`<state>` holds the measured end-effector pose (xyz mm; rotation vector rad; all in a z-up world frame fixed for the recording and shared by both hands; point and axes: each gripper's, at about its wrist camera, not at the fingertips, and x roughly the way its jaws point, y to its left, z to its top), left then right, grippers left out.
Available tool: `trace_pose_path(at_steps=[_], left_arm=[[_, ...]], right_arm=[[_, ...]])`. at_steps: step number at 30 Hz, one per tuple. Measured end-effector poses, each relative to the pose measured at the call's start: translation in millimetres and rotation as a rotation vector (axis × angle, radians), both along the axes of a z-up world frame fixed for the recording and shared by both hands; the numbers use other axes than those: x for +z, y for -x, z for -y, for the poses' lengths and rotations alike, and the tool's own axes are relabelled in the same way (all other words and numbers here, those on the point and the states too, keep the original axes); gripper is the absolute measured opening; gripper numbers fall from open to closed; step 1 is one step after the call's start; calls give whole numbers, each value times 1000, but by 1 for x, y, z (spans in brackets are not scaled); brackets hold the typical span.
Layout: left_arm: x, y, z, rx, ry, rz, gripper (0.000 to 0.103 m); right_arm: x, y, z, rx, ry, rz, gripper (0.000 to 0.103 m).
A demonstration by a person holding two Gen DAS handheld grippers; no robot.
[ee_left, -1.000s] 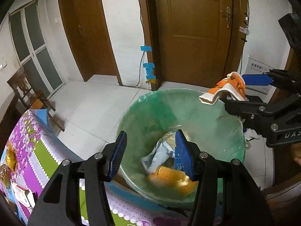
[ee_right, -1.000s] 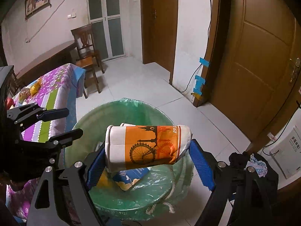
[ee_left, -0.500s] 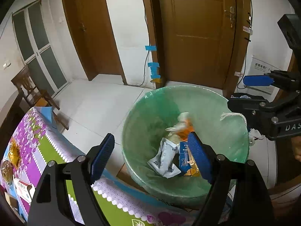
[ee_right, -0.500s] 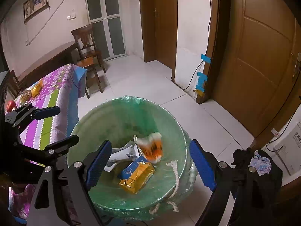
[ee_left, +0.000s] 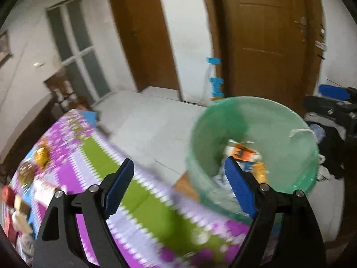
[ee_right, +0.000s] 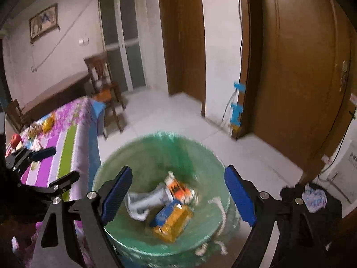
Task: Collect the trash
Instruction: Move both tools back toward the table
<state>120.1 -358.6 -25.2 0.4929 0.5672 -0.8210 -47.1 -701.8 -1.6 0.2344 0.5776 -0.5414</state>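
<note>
Two views, both smeared by motion blur.

Through the left wrist camera, the left gripper (ee_left: 178, 176) has its blue pads spread wide with nothing between them. Its 3 o'clock finger overlaps the near wall of the green-lined bin (ee_left: 200, 138), which sits at about 3 o'clock in the view. Inside the bin an orange-and-white wrapper (ee_left: 243, 153) shows on top; the trash beneath it is partly hidden by the finger and too blurred to sort out. A white cord (ee_left: 301, 131) hangs over the far rim. The flowered tablecloth (ee_left: 156, 210) fills 6 to 9 o'clock, and the small things at its 9 o'clock end are only coloured smudges, cut by the lens edge. At 3 o'clock the right gripper (ee_left: 332, 102) pokes in, mostly cropped.

Through the right wrist camera, the right gripper (ee_right: 178, 192) is also spread apart and empty, held above the bin (ee_right: 111, 172). Down in it lie the orange-and-white wrapper (ee_right: 180, 189), a grey crumpled packet (ee_right: 145, 203), and a yellow packet (ee_right: 174, 223) touching a blue one; labels are unreadable. The left gripper (ee_right: 42, 165) enters at 9 o'clock, over the tablecloth (ee_right: 69, 143). A red apple (ee_right: 15, 139) sits near the cloth's far end. A wooden chair (ee_right: 104, 84) stands beyond the table at 10 o'clock.
</note>
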Motion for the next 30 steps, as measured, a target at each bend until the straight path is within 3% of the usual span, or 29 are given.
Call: trace_pose_path(at_steps=[3, 7, 11, 16, 24, 30], left_arm=[[4, -5, -26, 80, 24, 44, 82], [16, -16, -74, 155, 78, 30, 83], [24, -26, -132, 216, 120, 10, 84], [28, -31, -212, 323, 142, 3, 85], [25, -42, -341, 660, 267, -80, 91], [7, -46, -370, 741, 231, -93, 97]], right_arm=[[7, 0, -23, -12, 83, 80, 85], [12, -7, -55, 9, 162, 162, 87], [16, -23, -85, 54, 160, 241, 92], [20, -55, -119, 147, 138, 253, 97], [19, -145, -190, 431, 87, 151, 98], [2, -236, -242, 631, 40, -29, 98]])
